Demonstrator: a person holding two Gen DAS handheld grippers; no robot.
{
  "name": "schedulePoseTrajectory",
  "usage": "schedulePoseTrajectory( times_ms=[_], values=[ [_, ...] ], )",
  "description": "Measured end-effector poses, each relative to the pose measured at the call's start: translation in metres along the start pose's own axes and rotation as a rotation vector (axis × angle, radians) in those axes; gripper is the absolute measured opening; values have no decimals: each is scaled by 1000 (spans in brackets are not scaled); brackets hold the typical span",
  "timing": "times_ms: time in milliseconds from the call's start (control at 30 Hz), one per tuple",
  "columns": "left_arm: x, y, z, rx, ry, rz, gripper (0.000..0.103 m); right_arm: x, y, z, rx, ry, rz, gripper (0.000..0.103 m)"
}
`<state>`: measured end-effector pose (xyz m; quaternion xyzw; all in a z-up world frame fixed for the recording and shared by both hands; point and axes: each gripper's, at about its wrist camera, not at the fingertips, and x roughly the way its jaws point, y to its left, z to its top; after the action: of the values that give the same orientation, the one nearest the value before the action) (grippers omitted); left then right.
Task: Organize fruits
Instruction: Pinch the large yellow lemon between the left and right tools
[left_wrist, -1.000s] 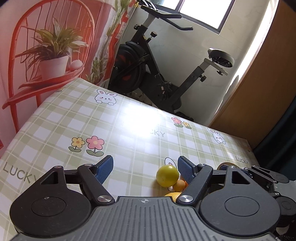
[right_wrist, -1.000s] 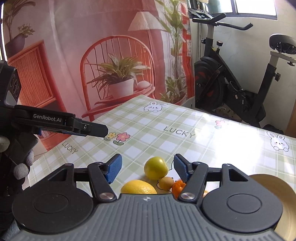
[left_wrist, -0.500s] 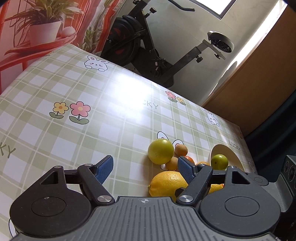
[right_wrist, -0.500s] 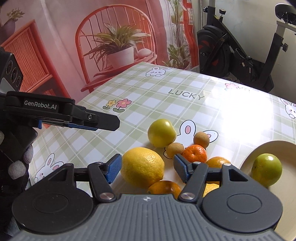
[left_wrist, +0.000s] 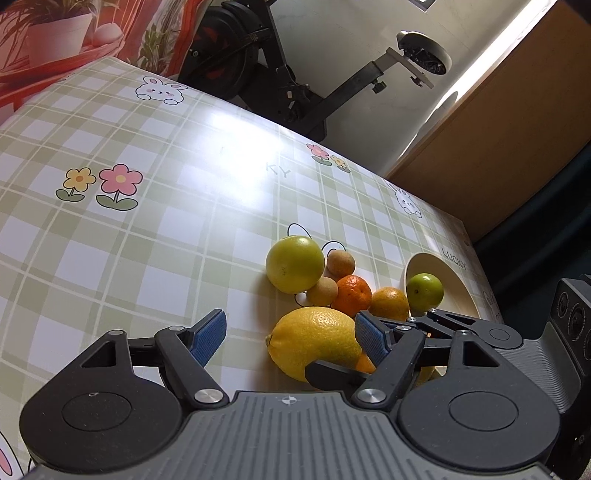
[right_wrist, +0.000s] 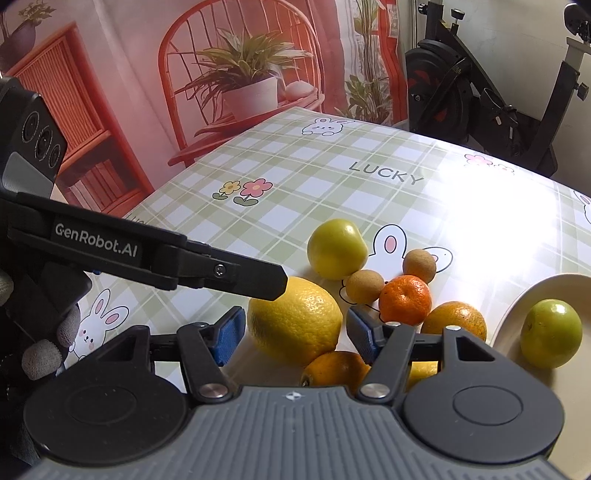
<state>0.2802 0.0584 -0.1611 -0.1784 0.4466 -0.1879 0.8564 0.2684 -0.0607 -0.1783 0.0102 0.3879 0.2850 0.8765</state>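
A big yellow lemon (right_wrist: 295, 321) lies on the checked tablecloth between the blue pads of my open right gripper (right_wrist: 295, 334), which do not press it. Behind it sit a yellow-green round fruit (right_wrist: 337, 248), two small brown fruits (right_wrist: 364, 286), a mandarin (right_wrist: 405, 299) and two oranges (right_wrist: 453, 321). A green fruit (right_wrist: 550, 334) rests in the cream bowl (right_wrist: 535, 288) at the right. My left gripper (left_wrist: 290, 334) is open just left of the lemon (left_wrist: 314, 343); its tip (right_wrist: 273, 284) hangs over the lemon's upper left.
The green-checked table (left_wrist: 147, 240) stretches left and far from the fruit pile. An exercise bike (left_wrist: 295, 85) stands beyond the far edge, and a wooden panel (left_wrist: 498, 147) at the right. A gloved hand (right_wrist: 44, 343) holds the left gripper.
Both grippers have dropped and tilted down toward the fruit pile. The right gripper has come around the lemon, and the left gripper's tip has closed in on it.
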Motion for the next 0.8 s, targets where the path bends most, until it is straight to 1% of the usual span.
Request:
schedulePoseTrajectory(
  times_ms=[233,400,500,633,800],
  values=[
    [14,-7,-3,13,28,-43,78,4,0,-1,3,13,-2,62],
    [26,-9,-7,22,64,-35,78,5,1,-1,2,11,-7,61],
    [30,-10,-7,20,71,-39,68,3,2,-2,2,6,-10,60],
    [28,-18,-5,70,73,-10,68,-2,5,-2,-9,-16,-15,58],
    [15,-31,5,132,41,3,68,-16,8,2,-17,-76,-27,58]
  ],
)
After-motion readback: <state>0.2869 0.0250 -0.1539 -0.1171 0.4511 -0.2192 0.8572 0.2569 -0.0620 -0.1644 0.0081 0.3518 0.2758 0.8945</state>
